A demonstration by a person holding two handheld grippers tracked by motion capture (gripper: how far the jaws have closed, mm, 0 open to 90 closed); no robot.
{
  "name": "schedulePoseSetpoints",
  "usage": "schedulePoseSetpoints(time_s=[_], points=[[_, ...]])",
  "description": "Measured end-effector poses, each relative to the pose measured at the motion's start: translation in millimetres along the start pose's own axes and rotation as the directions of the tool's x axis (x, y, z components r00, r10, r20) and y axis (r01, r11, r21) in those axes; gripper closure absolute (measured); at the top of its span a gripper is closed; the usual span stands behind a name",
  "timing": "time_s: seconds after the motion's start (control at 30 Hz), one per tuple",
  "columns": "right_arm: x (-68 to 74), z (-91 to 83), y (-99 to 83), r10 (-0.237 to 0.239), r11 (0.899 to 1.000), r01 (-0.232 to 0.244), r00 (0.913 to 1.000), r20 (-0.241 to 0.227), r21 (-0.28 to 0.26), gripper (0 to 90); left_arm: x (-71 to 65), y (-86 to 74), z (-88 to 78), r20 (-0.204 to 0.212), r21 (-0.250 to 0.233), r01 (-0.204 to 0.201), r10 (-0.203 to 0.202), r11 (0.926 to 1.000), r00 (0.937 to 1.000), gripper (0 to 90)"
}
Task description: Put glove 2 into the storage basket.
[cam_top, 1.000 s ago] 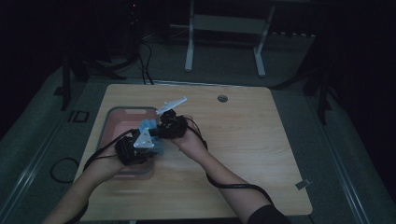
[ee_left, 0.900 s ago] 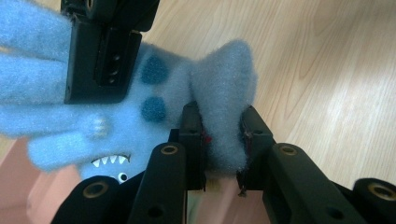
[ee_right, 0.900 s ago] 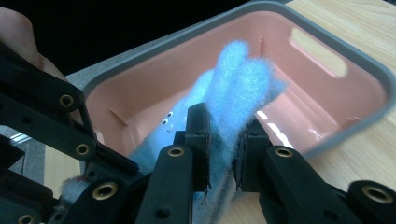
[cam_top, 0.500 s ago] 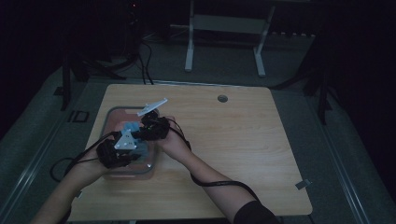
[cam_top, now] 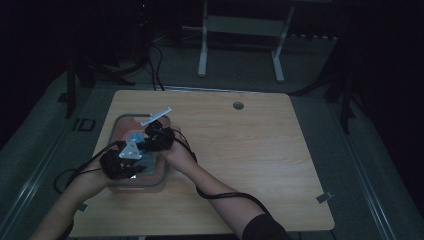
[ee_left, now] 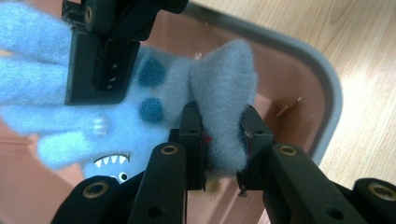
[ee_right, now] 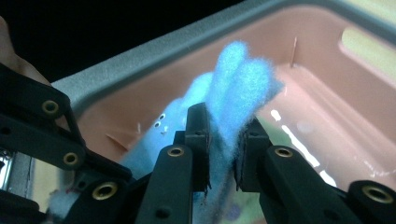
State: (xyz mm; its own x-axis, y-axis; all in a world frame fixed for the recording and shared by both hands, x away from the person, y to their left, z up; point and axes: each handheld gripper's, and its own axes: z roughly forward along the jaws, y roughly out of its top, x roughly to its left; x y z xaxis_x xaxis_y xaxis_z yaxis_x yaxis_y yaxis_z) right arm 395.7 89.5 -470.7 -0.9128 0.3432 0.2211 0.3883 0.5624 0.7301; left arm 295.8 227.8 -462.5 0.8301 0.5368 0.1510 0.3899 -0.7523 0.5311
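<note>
Blue felt shark toy [ee_left: 154, 107] over pink tub [cam_top: 159, 176] on table [cam_top: 260, 150]; left gripper [ee_left: 223, 140] and right gripper [ee_right: 224, 140] jaws each clamped on it.

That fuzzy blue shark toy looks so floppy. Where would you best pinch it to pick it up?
Probably by a thin flap, from the open top of the pink bin. The blue plush shark is soft and flat, so its fin-like edges fold easily between jaws. The left gripper is clamped on one such flap, and the right gripper pinches another folded edge.
</note>
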Motion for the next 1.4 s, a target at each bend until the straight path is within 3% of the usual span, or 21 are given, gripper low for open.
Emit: schedulePoseSetpoints(time_s=[0.17, 0.4, 0.5, 0.63, 0.73, 0.93, 1.0, 1.07, 1.1, 1.17, 1.23, 1.33, 1.4], points=[[-7.2, 8.0, -8.4, 0.019, 0.999, -0.019, 0.9998, 0.002, 0.026, 78.3, 0.6, -1.3, 14.2, 0.020, 0.032, 0.000, 0.000, 0.9995, 0.9998, 76.0], [-8.7, 16.1, -13.3, -0.009, 0.998, 0.006, 0.9987, 0.050, 0.057, 76.7, 5.4, -3.1, 26.6, 0.040, 0.061, 0.013, -0.015, 0.9981, 0.9991, 75.9], [-11.2, 20.7, -13.3, -0.005, 0.997, 0.002, 0.9991, 0.043, 0.078, 74.5, 5.4, -3.4, 30.3, 0.041, 0.072, 0.012, -0.014, 0.9974, 0.9991, 75.8], [-14.2, 22.6, -11.1, 0.013, 0.996, -0.017, 0.9990, 0.042, 0.088, 67.8, 8.4, -3.9, 32.4, 0.051, 0.076, 0.025, -0.029, 0.9968, 0.9983, 75.0], [-15.4, 22.2, -9.2, 0.018, 0.996, -0.022, 0.9986, 0.049, 0.085, 57.7, 9.8, -4.0, 34.3, 0.060, 0.074, 0.036, -0.041, 0.9966, 0.9974, 72.8], [-16.7, 12.8, -6.1, -0.006, 0.998, 0.002, 0.9977, 0.067, 0.069, 46.2, 9.9, -3.2, 32.6, 0.055, 0.055, 0.047, -0.050, 0.9974, 0.9972, 64.7], [-16.6, 8.2, -5.6, -0.003, 0.998, -0.001, 0.9983, 0.059, 0.064, 40.7, 9.0, -2.9, 32.3, 0.048, 0.052, 0.050, -0.053, 0.9974, 0.9974, 59.2], [-16.6, 8.2, -5.6, -0.003, 0.998, -0.001, 0.9983, 0.059, 0.064, 40.7, 8.0, -2.7, 31.6, 0.048, 0.052, 0.049, -0.052, 0.9974, 0.9975, 58.1], [-13.2, -0.2, -5.6, -0.014, 0.999, 0.012, 0.9986, 0.052, 0.053, 35.3, 5.5, -2.0, 28.7, 0.021, 0.043, 0.063, -0.064, 0.9971, 0.9977, 48.5], [-12.9, -5.1, -6.9, -0.030, 0.998, 0.027, 0.9986, 0.044, 0.053, 30.7, 5.7, -1.8, 26.4, 0.016, 0.032, 0.077, -0.077, 0.9966, 0.9969, 39.3], [-13.5, -10.9, -8.6, -0.036, 0.998, 0.034, 0.9986, 0.039, 0.051, 27.9, 7.5, -2.3, 20.9, 0.008, 0.011, 0.122, -0.122, 0.9925, 0.9925, 26.5], [-16.0, -19.2, -10.9, -0.005, 1.000, 0.005, 1.0000, 0.007, 0.030, 23.6, 6.8, -1.9, 15.0, -0.026, -0.019, 0.138, -0.139, 0.9902, 0.9900, 17.6], [-16.0, -26.1, -12.4, -0.016, 1.000, 0.016, 0.9998, -0.015, 0.015, 19.7, 7.2, -0.3, 11.5, -0.033, -0.035, 0.154, -0.155, 0.9875, 0.9874, 12.7]])
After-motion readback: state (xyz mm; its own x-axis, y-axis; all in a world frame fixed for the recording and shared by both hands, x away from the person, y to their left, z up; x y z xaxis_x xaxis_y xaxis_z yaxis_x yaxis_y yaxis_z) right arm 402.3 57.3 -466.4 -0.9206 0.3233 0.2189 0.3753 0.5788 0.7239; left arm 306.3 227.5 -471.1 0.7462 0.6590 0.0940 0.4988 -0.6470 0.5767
